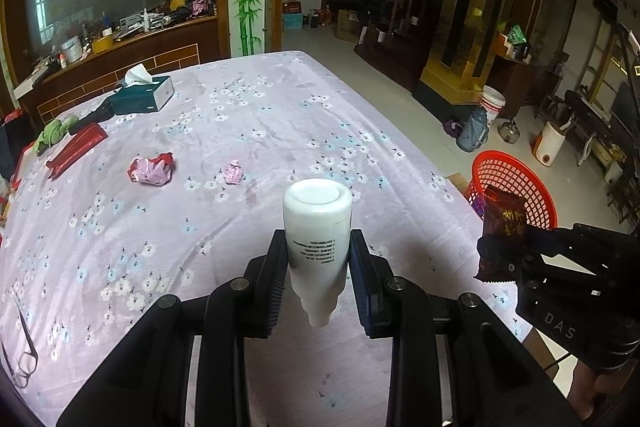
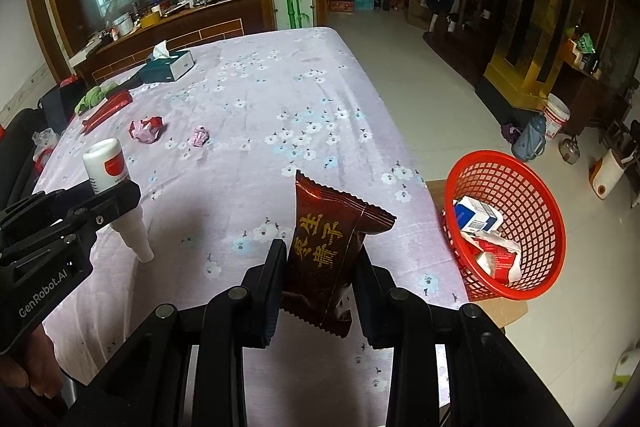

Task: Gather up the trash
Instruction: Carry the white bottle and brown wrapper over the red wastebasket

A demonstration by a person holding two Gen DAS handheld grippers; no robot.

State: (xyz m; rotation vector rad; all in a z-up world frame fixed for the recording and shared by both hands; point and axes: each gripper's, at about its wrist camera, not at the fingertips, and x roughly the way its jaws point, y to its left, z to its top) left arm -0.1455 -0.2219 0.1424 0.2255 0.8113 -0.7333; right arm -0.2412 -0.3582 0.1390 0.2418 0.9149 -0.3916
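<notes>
My left gripper is shut on a white plastic bottle, held above the table with its flat base pointing forward and its nozzle toward me. The same bottle shows at the left of the right wrist view. My right gripper is shut on a dark red snack wrapper with gold characters, held upright above the table's right side; the wrapper also shows in the left wrist view. A red mesh basket stands beside the table's right edge, holding a blue-and-white carton and crumpled wrappers.
The table carries a lilac flowered cloth. On it lie a crumpled pink wrapper, a small pink wad, a red packet, a green cloth, a teal tissue box and glasses. A thermos and bucket stand on the floor.
</notes>
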